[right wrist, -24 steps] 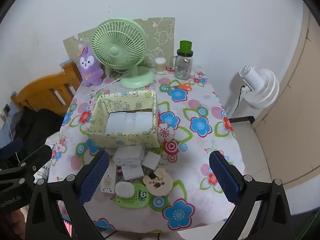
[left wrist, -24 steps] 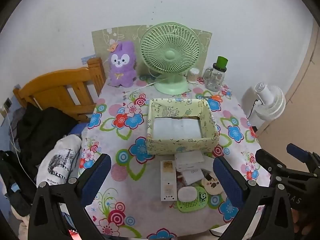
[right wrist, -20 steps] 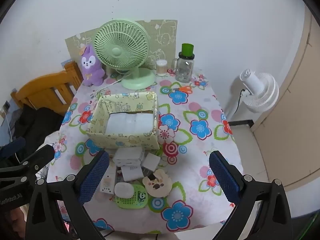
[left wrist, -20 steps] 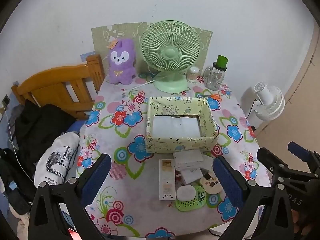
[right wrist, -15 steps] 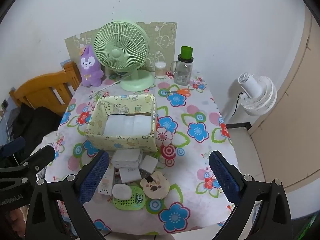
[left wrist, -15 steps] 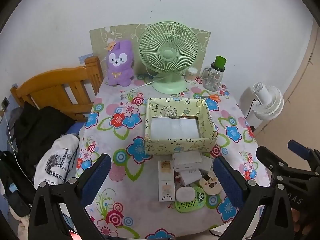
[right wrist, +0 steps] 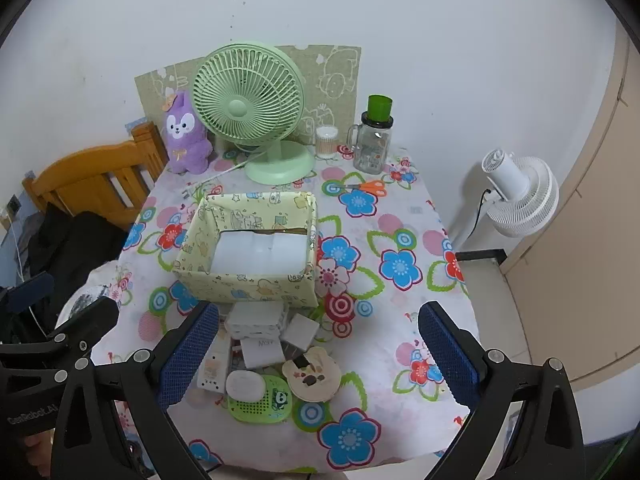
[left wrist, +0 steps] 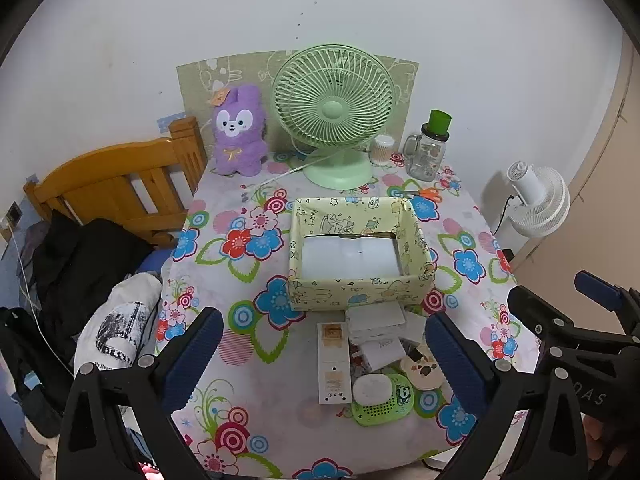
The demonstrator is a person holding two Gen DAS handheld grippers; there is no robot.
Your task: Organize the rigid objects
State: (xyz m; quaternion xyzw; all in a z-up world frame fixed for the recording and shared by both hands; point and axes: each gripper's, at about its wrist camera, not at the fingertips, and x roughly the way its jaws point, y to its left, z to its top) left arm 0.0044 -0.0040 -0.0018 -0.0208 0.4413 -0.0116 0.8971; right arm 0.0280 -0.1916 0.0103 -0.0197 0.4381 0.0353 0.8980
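A pale yellow patterned box (left wrist: 360,288) (right wrist: 248,284) stands mid-table with only a white lining inside. In front of it lies a small heap: white adapters (left wrist: 376,320) (right wrist: 256,320), a long white remote (left wrist: 333,364), a white oval case (left wrist: 372,388) (right wrist: 243,383) on a green perforated disc (left wrist: 384,404) (right wrist: 260,404), and a bear-shaped coaster (left wrist: 420,368) (right wrist: 312,374). My left gripper (left wrist: 320,356) hovers open above the table's near edge, its jaws empty. My right gripper (right wrist: 318,354) is open too, high over the heap, holding nothing.
At the back stand a green desk fan (left wrist: 334,116), a purple plush (left wrist: 240,132), a cotton-swab jar (right wrist: 326,142) and a green-lidded mug (right wrist: 374,140). Orange scissors (right wrist: 368,187) lie behind the box. A wooden chair with clothes (left wrist: 112,200) is left, a white floor fan (right wrist: 520,196) right.
Both grippers have drawn slightly back and up from the table, so the objects look a little smaller. Both stay open; nothing on the table has moved.
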